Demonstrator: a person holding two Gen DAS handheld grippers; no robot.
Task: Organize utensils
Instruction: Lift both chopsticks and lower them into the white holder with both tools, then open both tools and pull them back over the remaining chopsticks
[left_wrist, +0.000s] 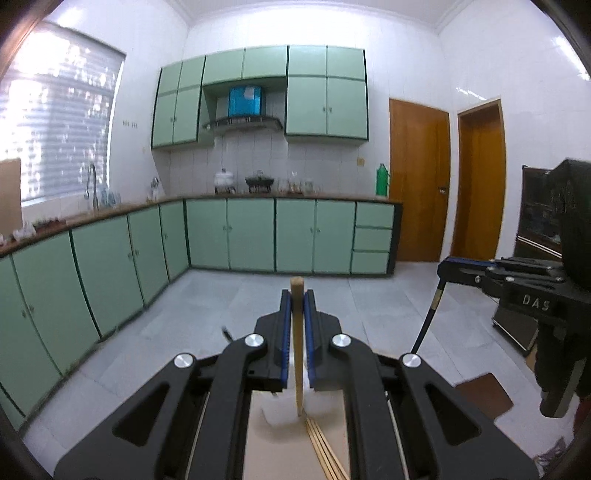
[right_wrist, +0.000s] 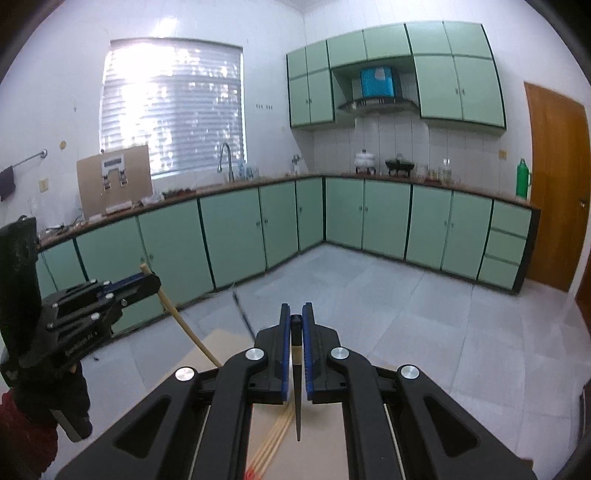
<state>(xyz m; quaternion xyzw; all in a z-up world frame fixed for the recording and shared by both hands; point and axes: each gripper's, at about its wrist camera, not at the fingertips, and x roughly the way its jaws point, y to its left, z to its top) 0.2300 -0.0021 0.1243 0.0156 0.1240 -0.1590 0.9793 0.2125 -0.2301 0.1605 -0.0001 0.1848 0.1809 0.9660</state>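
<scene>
My left gripper (left_wrist: 297, 295) is shut on a pale wooden chopstick (left_wrist: 297, 354), which hangs down between its blue pads with the tip over a white container (left_wrist: 280, 410). In the right wrist view the same gripper (right_wrist: 153, 278) shows at the left, with the wooden chopstick (right_wrist: 184, 325) slanting down from it. My right gripper (right_wrist: 296, 310) is shut on a black chopstick (right_wrist: 297, 406) that points down above the tan tabletop (right_wrist: 325, 443). It also appears at the right of the left wrist view (left_wrist: 441, 267), the black chopstick (left_wrist: 428, 314) dangling below it. Several wooden chopsticks (left_wrist: 325, 450) (right_wrist: 273, 443) lie on the table.
Both grippers are lifted well above the table, facing a kitchen with green cabinets (left_wrist: 251, 232) and a grey tiled floor (right_wrist: 406, 314). A thin dark stick (right_wrist: 243, 317) stands blurred past the table edge. A person's red sleeve (right_wrist: 22, 424) is at the lower left.
</scene>
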